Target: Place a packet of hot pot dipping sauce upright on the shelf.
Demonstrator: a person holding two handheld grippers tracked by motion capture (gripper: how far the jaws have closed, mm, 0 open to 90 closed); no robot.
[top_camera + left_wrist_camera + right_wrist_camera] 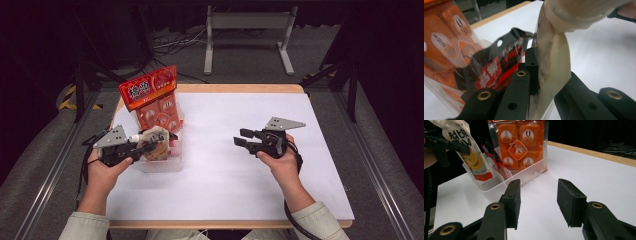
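White squeeze pouch with yellow print (471,157) pinched tight in left tool (145,147), hanging over clear plastic bin (499,186); right tool (537,202) half-open, empty, over white counter (240,190).

We see the white worktop (225,165) bare across its middle, right side and near edge, so a hand can pass freely there. On the left, the clear plastic bin (167,162) stands in the way, crowded with the tall orange packet (152,97) at its far end, a black-and-red packet (496,67), and the cream pouch (155,142) hanging over its near end.
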